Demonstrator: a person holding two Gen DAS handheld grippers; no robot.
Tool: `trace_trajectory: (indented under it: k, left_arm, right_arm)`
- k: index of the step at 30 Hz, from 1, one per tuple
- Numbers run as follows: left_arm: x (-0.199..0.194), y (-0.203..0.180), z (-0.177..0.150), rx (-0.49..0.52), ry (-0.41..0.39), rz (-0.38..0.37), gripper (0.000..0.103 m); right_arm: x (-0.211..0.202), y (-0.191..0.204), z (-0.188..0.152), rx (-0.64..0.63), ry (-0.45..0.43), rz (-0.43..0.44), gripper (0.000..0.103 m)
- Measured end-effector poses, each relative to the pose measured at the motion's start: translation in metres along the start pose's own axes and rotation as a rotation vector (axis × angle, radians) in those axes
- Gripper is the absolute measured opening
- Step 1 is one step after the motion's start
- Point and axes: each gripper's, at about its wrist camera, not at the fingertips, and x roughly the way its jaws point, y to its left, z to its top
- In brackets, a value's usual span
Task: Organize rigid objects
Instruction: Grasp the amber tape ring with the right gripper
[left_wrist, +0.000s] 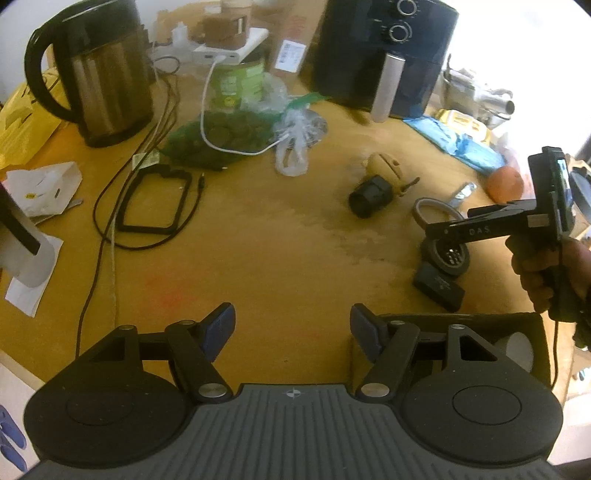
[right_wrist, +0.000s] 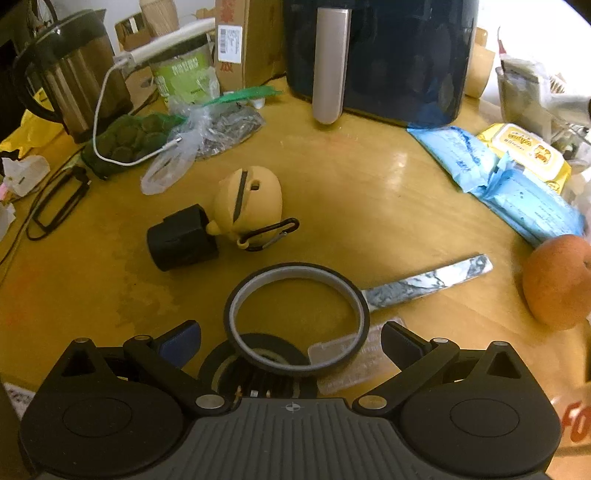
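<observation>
the tape ring lies on the yellow wooden table, its near edge propped on a black round part so it sits tilted, and a clear plastic piece lies just beside it on the right. the right gripper hangs over this cluster with its jaws spread wide, one finger on each side of the ring and touching nothing. a strip of foil lies flat just past the ring. further out a black cylinder lies on its side, touching a yellow case with a black clip. an orange fruit sits near the table's right edge, beside blue packets and a yellow wipes pack.

from the left wrist view, the left gripper is over bare table with its jaws spread and nothing between them. a dark box sits under its right finger, holding a white cup. a small black block lies near the box. a hand grips the other tool's handle.

at the back stand an air fryer, a kettle, a green can, a bag of dark round things and a white cable. a black frame and dark cords lie to the left.
</observation>
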Motion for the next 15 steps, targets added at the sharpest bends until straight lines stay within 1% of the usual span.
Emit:
trace_trajectory:
  k: [5, 6, 9, 15]
  left_arm:
    - [-0.001, 0.006, 0.000, -0.013, -0.002, 0.010, 0.068]
    - [-0.001, 0.007, 0.001, -0.015, -0.002, 0.011, 0.068]
    - [-0.001, 0.007, 0.002, -0.016, -0.003, 0.012, 0.068]
    - [0.002, 0.003, 0.006, 0.006, -0.006, -0.003, 0.068]
  right_arm:
    - [0.013, -0.001, 0.005, 0.020, 0.013, -0.019, 0.102]
    - [0.014, -0.002, 0.005, 0.026, 0.014, -0.017, 0.098]
    - [0.014, -0.001, 0.006, 0.026, 0.003, -0.026, 0.092]
    - [0.004, -0.002, 0.004, 0.035, -0.021, 0.003, 0.091]
